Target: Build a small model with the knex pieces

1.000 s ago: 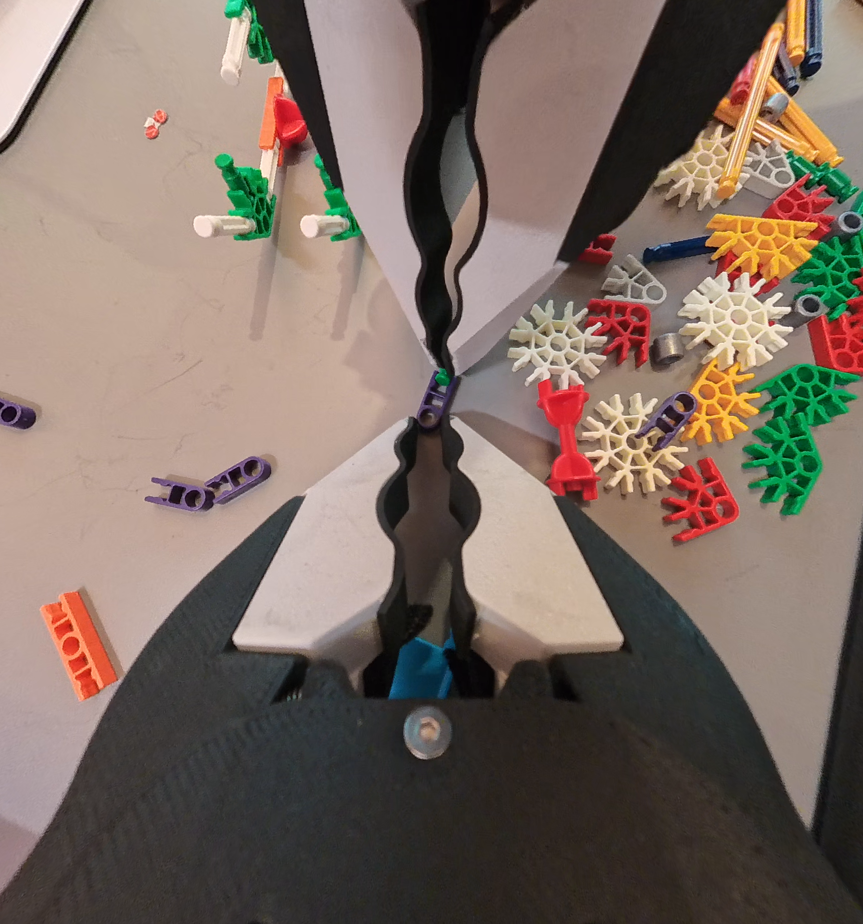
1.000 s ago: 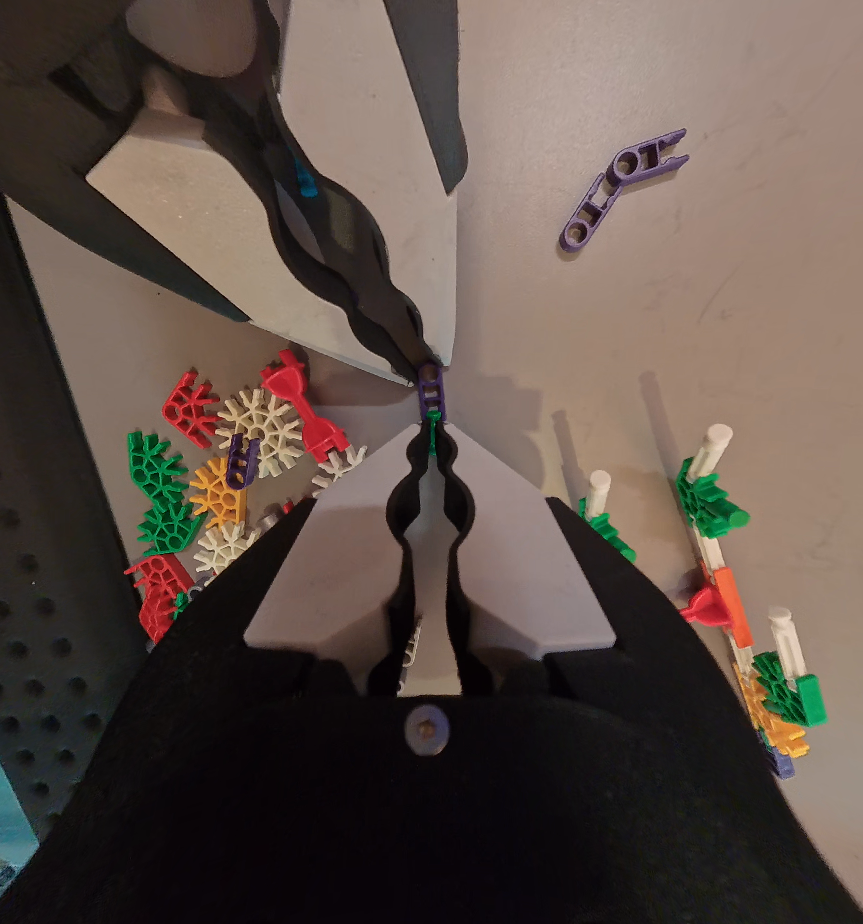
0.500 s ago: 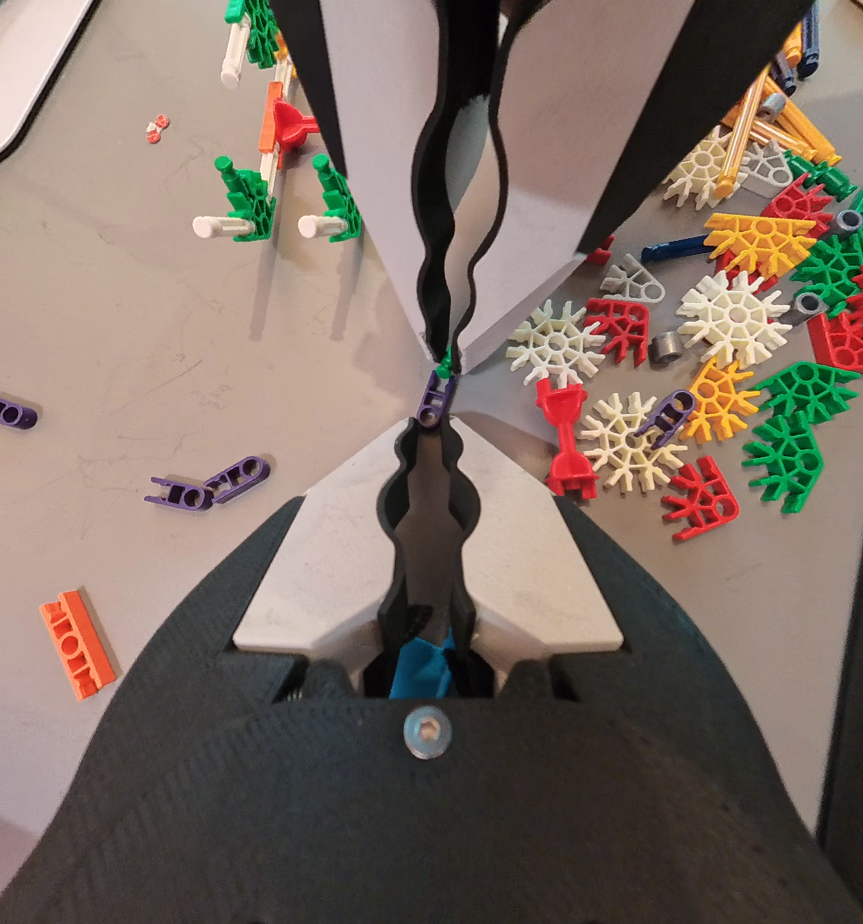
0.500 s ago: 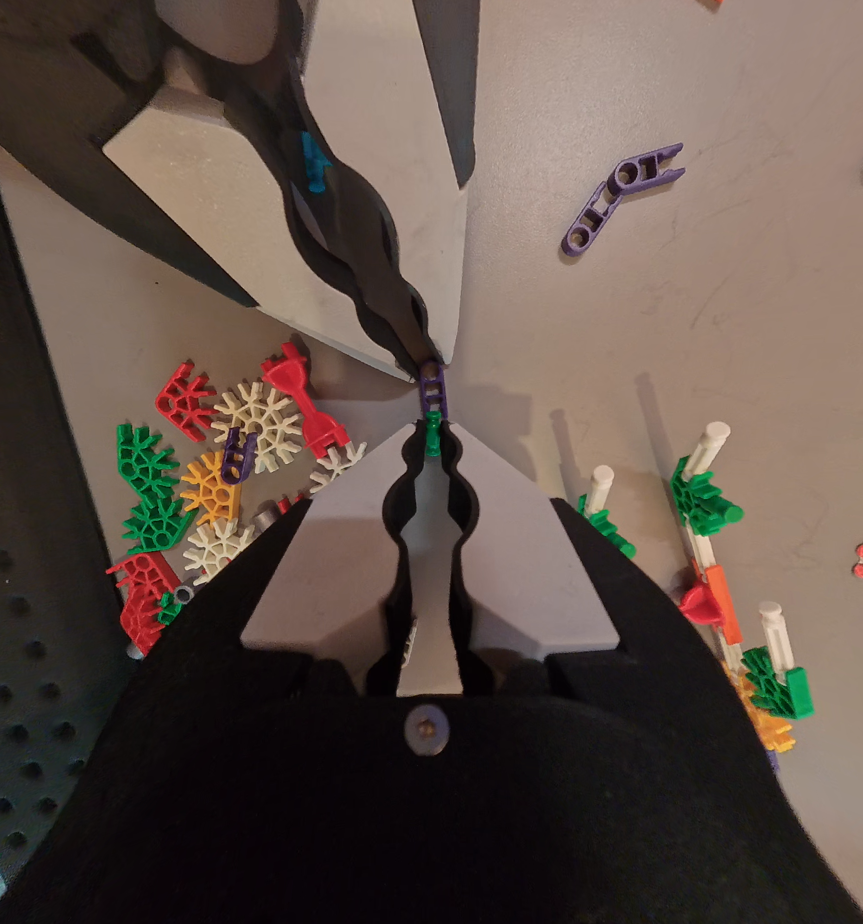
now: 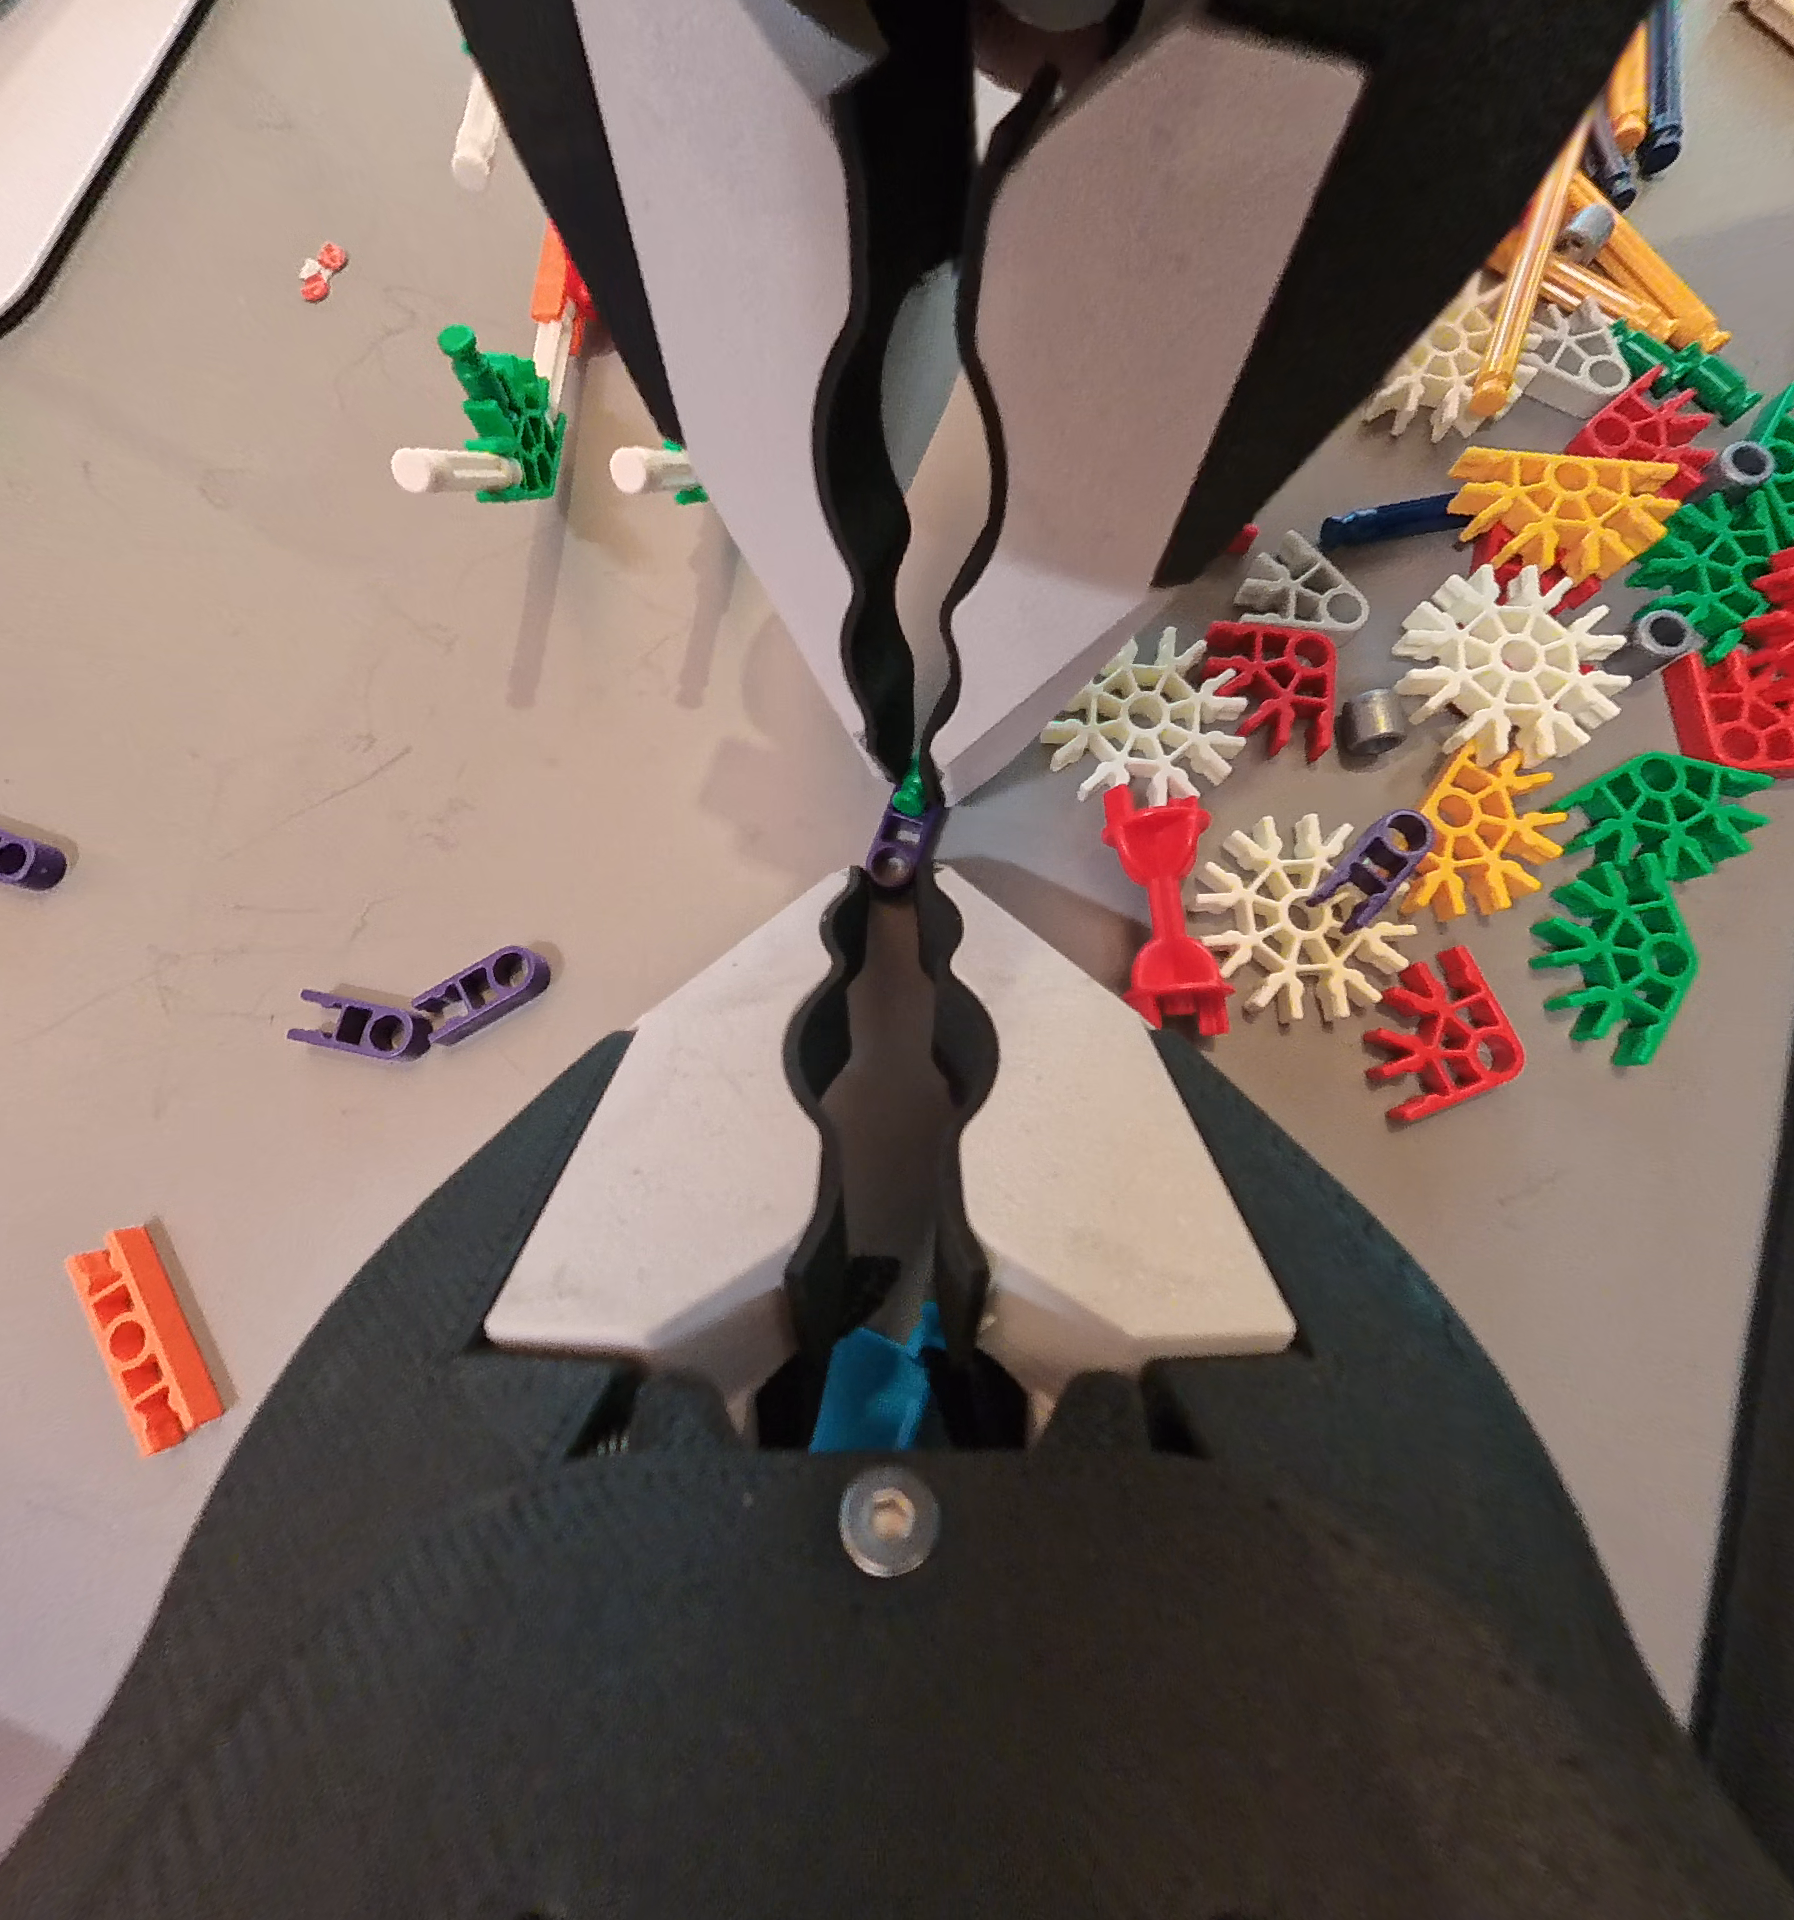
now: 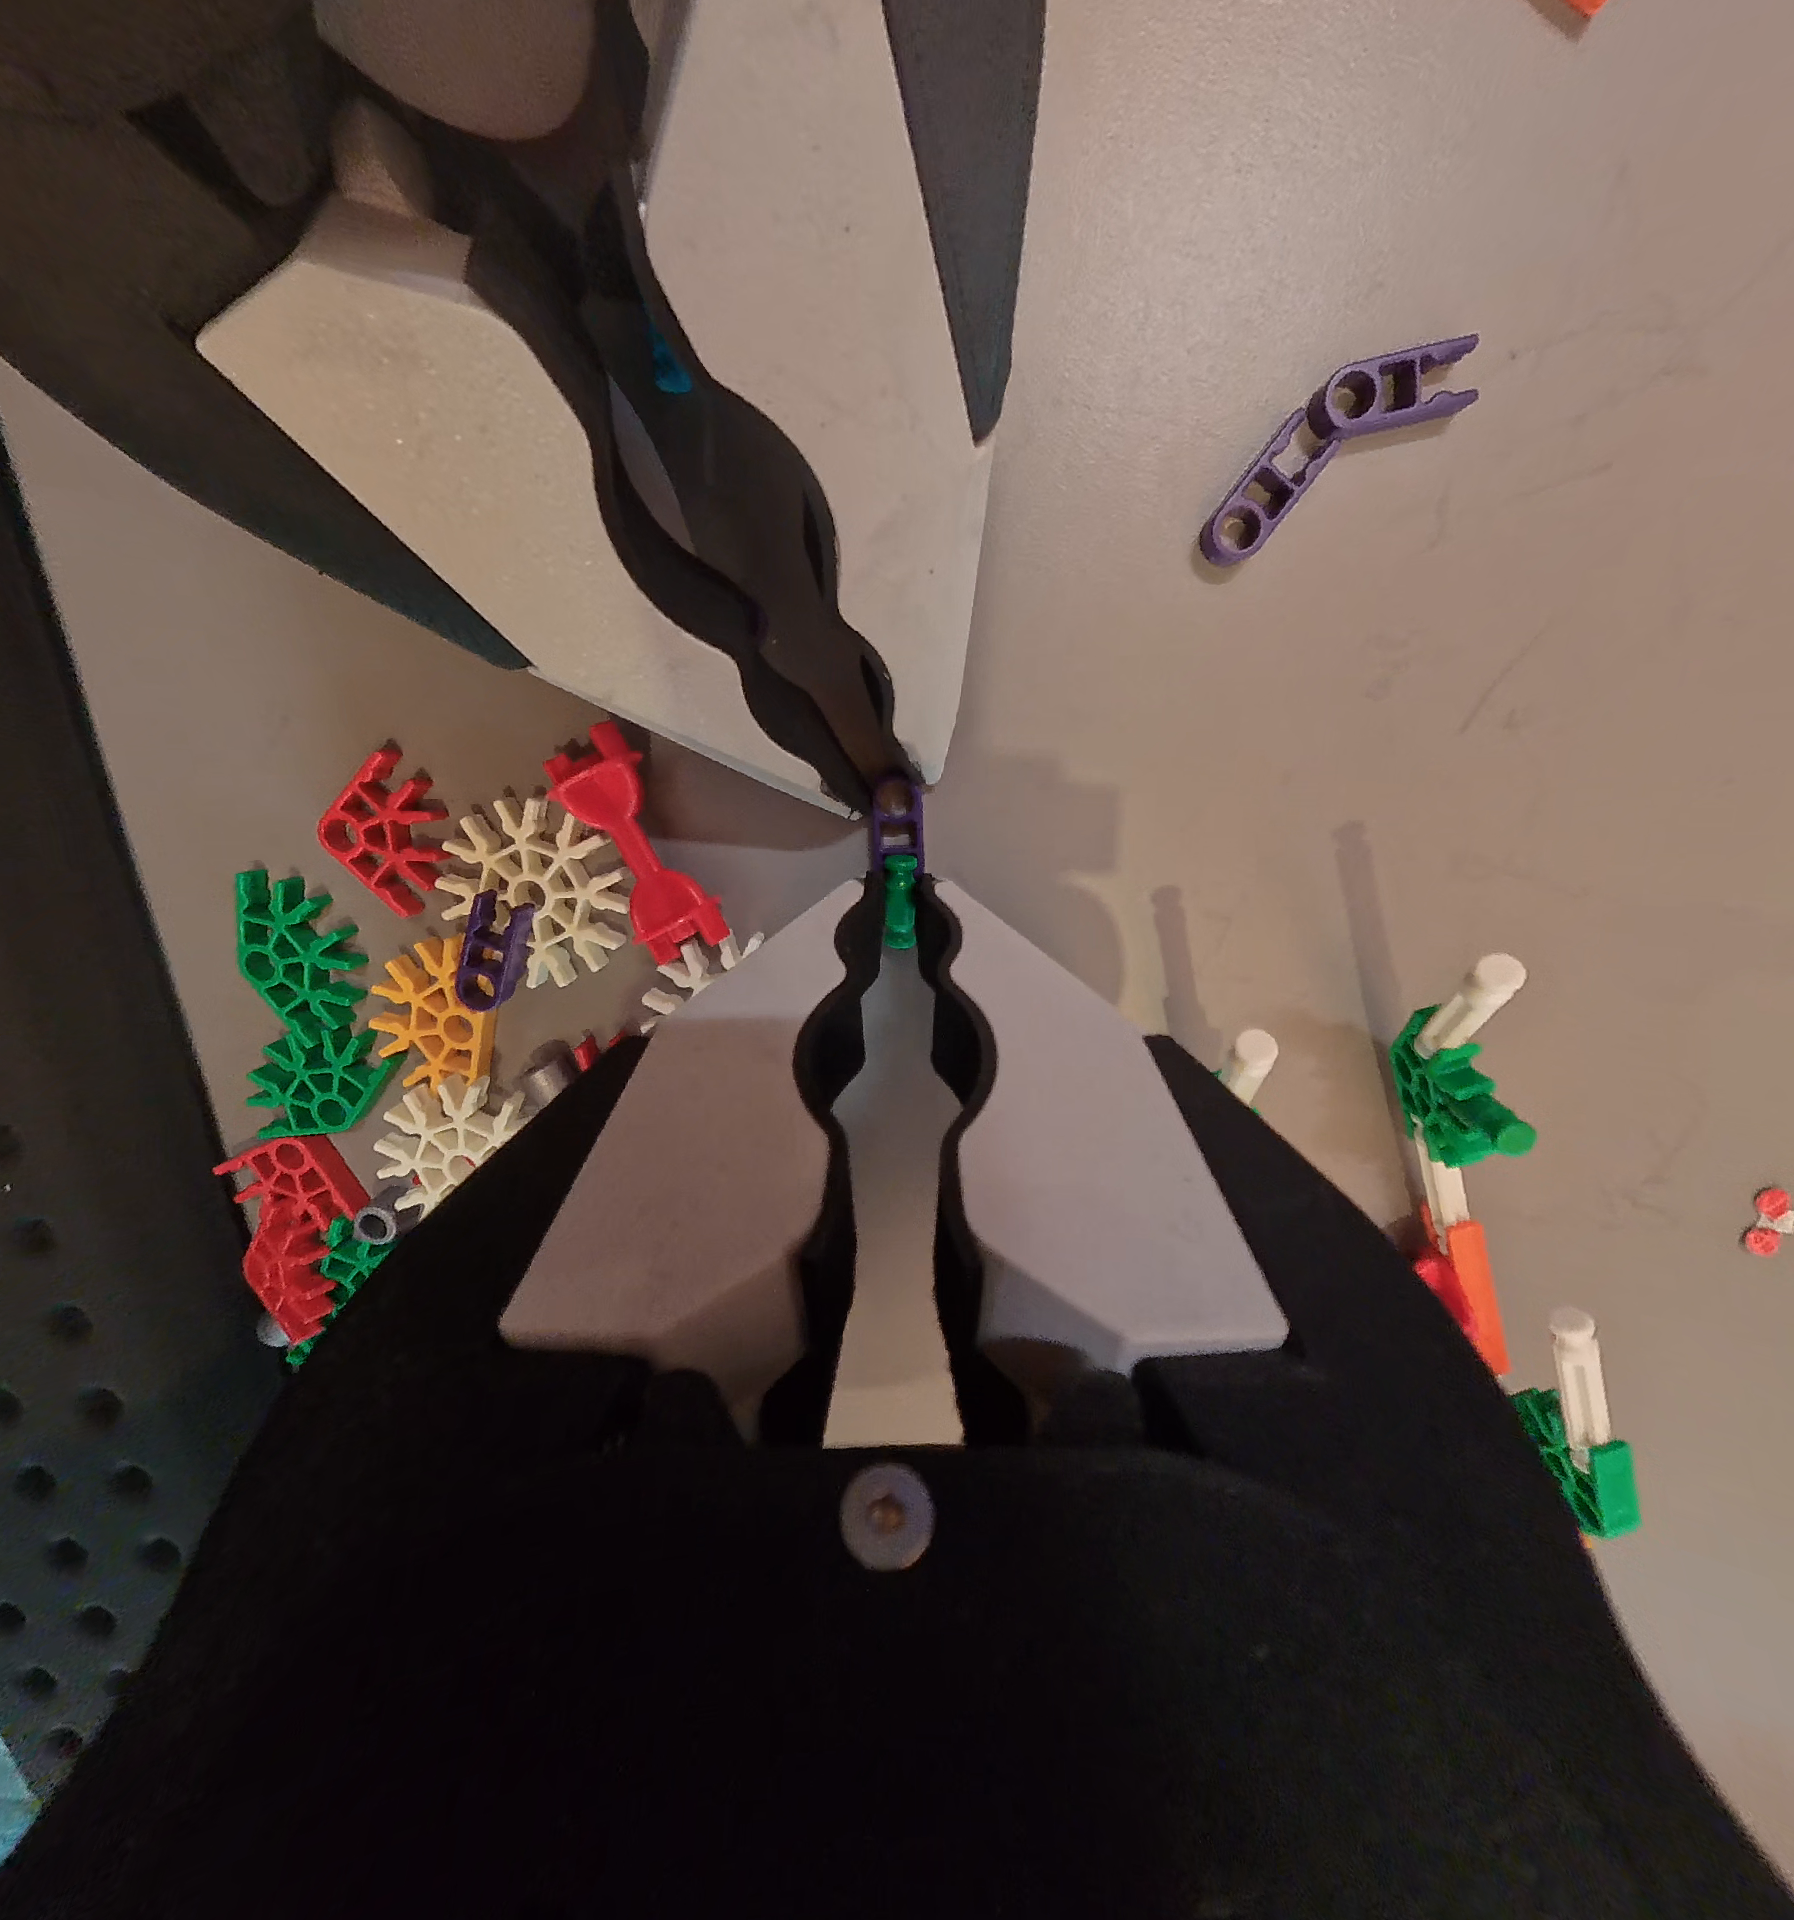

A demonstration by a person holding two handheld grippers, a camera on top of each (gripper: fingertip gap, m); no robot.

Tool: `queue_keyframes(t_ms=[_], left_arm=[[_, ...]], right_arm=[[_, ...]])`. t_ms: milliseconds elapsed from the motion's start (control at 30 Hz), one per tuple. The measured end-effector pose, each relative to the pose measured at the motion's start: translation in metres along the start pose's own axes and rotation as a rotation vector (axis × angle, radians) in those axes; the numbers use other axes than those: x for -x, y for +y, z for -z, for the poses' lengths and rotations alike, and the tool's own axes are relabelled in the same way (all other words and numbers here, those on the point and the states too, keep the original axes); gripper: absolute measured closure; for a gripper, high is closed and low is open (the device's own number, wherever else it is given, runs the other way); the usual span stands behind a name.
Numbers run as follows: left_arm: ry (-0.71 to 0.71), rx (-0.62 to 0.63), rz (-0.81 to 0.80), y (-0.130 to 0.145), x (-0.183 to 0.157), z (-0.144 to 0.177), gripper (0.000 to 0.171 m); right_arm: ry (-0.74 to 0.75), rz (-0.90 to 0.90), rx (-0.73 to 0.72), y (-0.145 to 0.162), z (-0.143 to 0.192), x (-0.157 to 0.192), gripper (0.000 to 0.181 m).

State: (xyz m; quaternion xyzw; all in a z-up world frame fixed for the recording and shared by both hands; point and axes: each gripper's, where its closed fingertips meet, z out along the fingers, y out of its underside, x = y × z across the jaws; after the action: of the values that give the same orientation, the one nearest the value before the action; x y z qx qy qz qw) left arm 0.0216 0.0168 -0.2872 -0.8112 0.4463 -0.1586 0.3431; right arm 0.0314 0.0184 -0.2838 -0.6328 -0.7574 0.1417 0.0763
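Note:
My left gripper (image 5: 895,883) is shut on a small purple connector (image 5: 903,844), gripping one end at its fingertips. My right gripper (image 6: 898,896) is shut on a short green rod (image 6: 900,907). The two grippers meet tip to tip above the grey table (image 5: 249,675). The rod's end sits in the clip end of the purple connector (image 6: 895,821). In the left wrist view the right gripper (image 5: 908,774) comes down from the top with the green rod (image 5: 911,795) at its tips. In the right wrist view the left gripper (image 6: 888,774) comes in from the upper left.
A pile of red, green, yellow and white connectors (image 5: 1495,727) lies to the right. A small build of white rods and green connectors (image 5: 498,447) stands at the far left. Loose purple connectors (image 5: 425,1003) and an orange piece (image 5: 145,1340) lie nearby. A dark perforated panel (image 6: 41,1351) borders the table. Both grippers' tips are close together, under 4 cm apart. The orange piece (image 5: 145,1340) is about 15 centimeters from both grippers' fingertips.
The grippers stay tip to tip. The right gripper has drawn closer to the left camera and looks larger. More of the green rod shows between the right fingers.

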Motion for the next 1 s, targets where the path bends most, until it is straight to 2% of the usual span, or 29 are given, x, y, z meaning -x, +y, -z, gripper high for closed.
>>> queue_keyframes(t_ms=[600,767,1000], left_arm=[[0.0,-0.004,-0.007,0.0,0.0,0.0,0.165],[0.001,-0.004,-0.01,0.0,0.0,0.0,0.165],[0.003,-0.004,-0.013,0.0,-0.001,0.0,0.165]], right_arm=[[-0.013,-0.086,-0.107,-0.002,0.006,-0.001,0.169],[-0.022,-0.142,-0.164,-0.001,0.013,-0.002,0.178],[-0.011,-0.135,-0.204,-0.002,0.008,0.001,0.178]])
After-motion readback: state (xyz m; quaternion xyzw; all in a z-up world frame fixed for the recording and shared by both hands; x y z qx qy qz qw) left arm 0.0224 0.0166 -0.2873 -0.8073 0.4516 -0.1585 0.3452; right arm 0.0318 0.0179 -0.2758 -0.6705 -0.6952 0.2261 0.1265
